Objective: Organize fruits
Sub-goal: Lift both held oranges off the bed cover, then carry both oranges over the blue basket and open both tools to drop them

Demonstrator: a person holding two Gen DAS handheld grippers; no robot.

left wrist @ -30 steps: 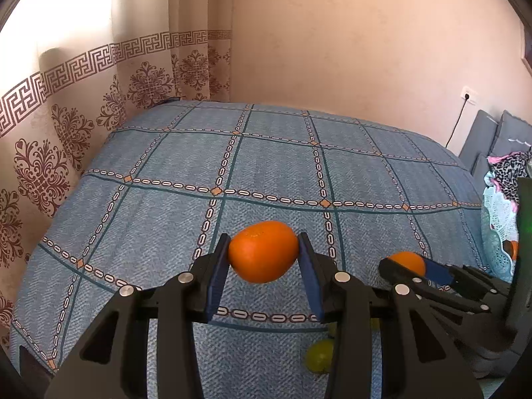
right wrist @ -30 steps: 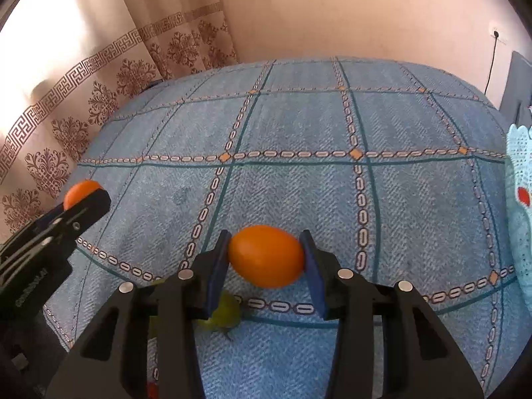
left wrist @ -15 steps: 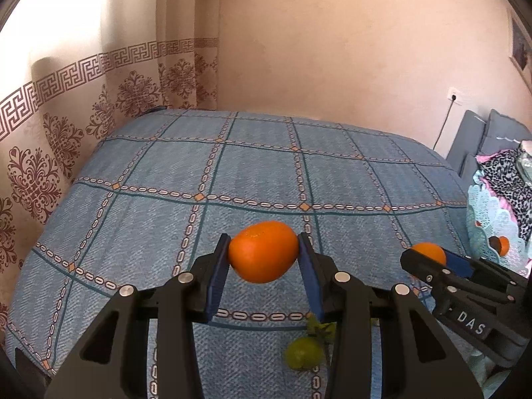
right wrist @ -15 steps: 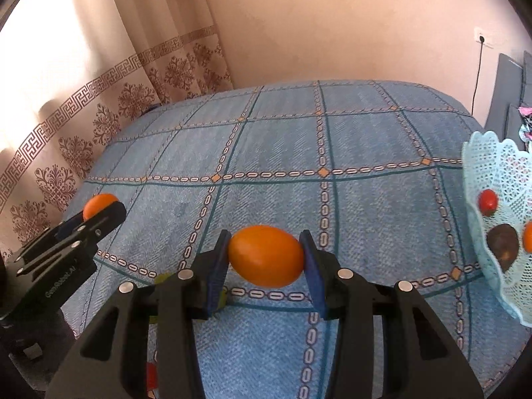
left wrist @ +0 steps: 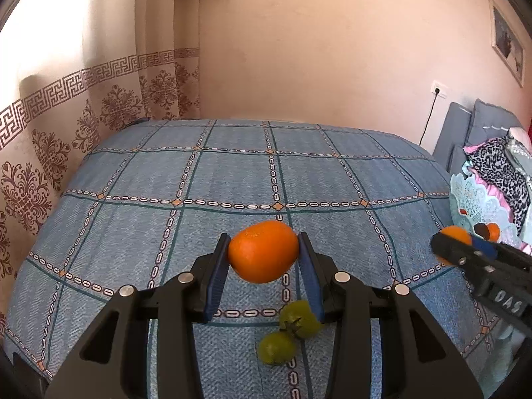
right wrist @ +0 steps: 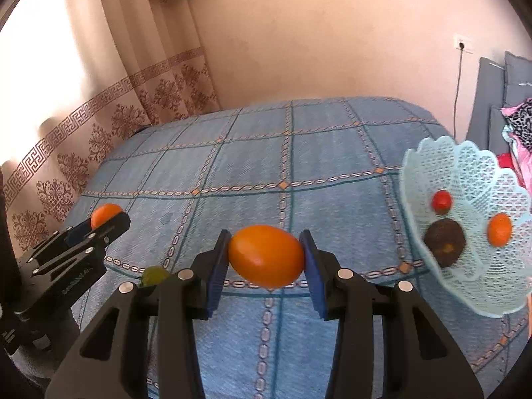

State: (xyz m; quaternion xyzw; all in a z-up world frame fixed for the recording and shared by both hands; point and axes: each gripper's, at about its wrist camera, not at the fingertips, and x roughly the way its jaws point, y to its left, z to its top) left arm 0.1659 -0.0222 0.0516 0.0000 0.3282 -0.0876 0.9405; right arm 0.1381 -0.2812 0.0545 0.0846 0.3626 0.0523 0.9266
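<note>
Pale-blue lace plastic basket cut off at 3 o'clock. Smooth oval orange fruit, long axis 9-to-3, clamped by right hand-held gripper; round dimpled orange clamped by left hand-held gripper.

A blue woven bedspread is showing a grid of dark teal lines, white chain links and small orange diamonds. The beige curtain is carrying a maroon key border and floral medallions. Two black tools with blue pads are each framing a bright orange fruit. A pale turquoise lace-patterned plastic basket is glowing beside leopard-print fabric.
</note>
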